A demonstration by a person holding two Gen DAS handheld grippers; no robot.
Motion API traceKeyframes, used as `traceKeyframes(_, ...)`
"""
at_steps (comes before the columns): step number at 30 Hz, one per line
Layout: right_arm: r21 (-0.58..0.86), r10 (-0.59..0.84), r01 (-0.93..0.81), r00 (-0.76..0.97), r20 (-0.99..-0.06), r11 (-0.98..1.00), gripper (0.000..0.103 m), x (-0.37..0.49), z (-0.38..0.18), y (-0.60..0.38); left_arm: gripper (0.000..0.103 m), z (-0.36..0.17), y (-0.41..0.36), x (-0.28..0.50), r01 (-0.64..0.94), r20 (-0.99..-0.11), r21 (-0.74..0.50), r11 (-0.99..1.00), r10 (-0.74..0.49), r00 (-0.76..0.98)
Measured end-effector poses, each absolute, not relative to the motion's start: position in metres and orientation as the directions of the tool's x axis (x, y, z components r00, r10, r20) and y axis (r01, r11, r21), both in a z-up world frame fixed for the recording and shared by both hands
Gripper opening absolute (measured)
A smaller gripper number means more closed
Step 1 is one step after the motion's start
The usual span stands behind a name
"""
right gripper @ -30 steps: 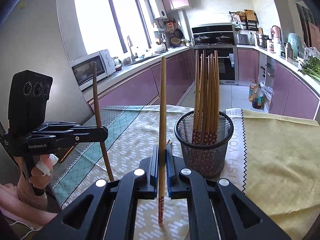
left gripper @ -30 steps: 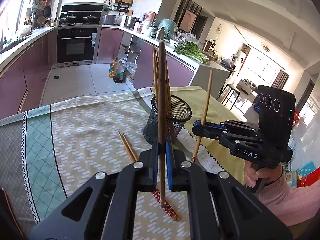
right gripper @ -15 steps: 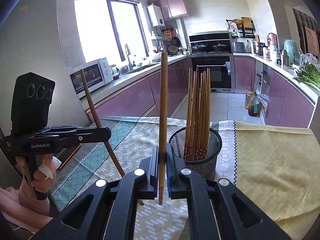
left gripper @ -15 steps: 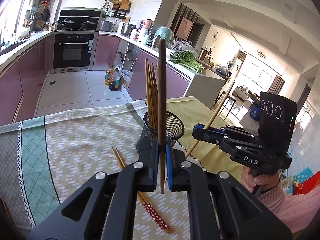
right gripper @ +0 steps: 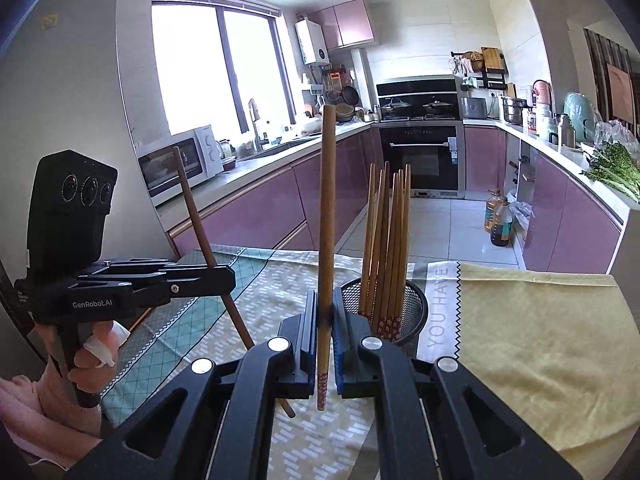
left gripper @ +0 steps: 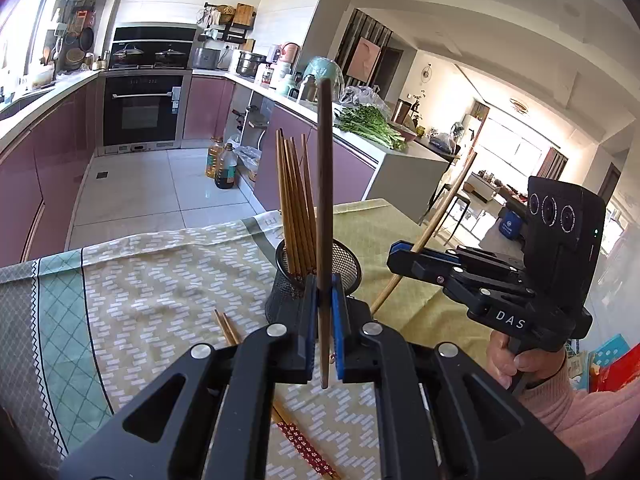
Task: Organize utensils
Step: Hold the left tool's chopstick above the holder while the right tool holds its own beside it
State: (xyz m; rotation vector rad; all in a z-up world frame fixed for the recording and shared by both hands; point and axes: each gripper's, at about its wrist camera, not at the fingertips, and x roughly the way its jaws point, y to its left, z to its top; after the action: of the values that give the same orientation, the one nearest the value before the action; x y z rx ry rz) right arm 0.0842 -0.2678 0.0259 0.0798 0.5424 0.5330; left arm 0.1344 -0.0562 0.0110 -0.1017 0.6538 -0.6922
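Observation:
My left gripper [left gripper: 323, 308] is shut on a dark wooden chopstick [left gripper: 325, 200] held upright above the table. My right gripper [right gripper: 324, 320] is shut on a lighter chopstick [right gripper: 327, 220] with a red patterned tip, also upright. A black mesh holder [left gripper: 344, 264] with several chopsticks [left gripper: 294, 204] stands just beyond the left gripper; it also shows in the right wrist view [right gripper: 414, 308], slightly right of the right gripper. Two loose chopsticks [left gripper: 228, 326] lie on the tablecloth left of the holder. The right gripper shows in the left wrist view [left gripper: 400, 258], the left one in the right wrist view [right gripper: 228, 280].
The table carries a patterned green-and-beige cloth [left gripper: 132, 288] and a yellow cloth [right gripper: 532, 332]. Kitchen counters, an oven [left gripper: 142, 114] and oil bottles [left gripper: 224, 164] on the floor lie beyond the table edge.
Both grippers have risen with their chopsticks, so the holder sits lower in both views. The chopstick in the other hand now leans more in each view.

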Motion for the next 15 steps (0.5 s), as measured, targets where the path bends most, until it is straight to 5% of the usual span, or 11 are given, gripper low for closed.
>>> traceKeyframes(15, 0.196, 0.497, -0.462, 0.738, -0.456, 0.865, 0.006, 0.0786, 0.0307, -0.2672, 0.007, 0.0172, -0.0648, 0.1359, 0.576, -0.518, -0.274, 0.77, -0.623, 0.586)
